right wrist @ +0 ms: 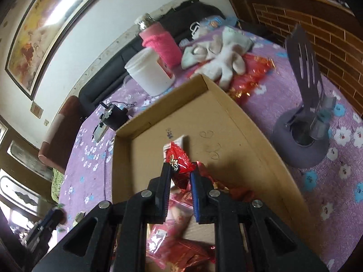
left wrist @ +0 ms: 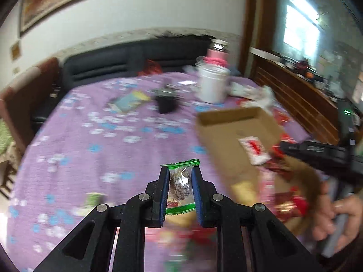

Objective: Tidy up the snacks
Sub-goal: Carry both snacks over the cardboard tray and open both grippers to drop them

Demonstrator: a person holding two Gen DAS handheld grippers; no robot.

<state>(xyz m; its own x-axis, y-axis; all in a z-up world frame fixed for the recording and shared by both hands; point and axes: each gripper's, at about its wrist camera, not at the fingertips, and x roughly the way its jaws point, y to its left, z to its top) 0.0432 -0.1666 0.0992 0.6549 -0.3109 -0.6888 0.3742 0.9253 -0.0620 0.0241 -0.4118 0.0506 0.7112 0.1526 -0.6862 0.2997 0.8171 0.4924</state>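
Left wrist view: left gripper [left wrist: 180, 176] clamped on a green-edged clear snack packet [left wrist: 180, 188], packet upright between the blue pads, brown sweet visible inside. It hangs over the purple flowered tablecloth [left wrist: 95, 140]. Ahead and to the right of the jaws sits the cardboard tray [left wrist: 226, 131] with a white-and-red packet [left wrist: 255, 150] in it; more red wrappers [left wrist: 288, 201] blurred at its near right end. Farther ahead: white tub [left wrist: 212, 85], small black box [left wrist: 166, 103]. Far right, a hand [left wrist: 338, 213] grips the other tool's handle. Frame is motion-blurred.

Right wrist view: right gripper [right wrist: 180, 172] pinched on a red snack packet [right wrist: 179, 161], packet sticking out forward past the fingertips, over the cardboard tray [right wrist: 238, 117]. Below and behind the jaws, a pile of red wrappers [right wrist: 181, 249] lies in the tray's near end. Ahead-left of the tray: white tub [right wrist: 148, 73], pink wrapped bottle [right wrist: 161, 43]. Right of the gripper: grey utensil holder [right wrist: 299, 142] with a slotted spatula [right wrist: 304, 54].
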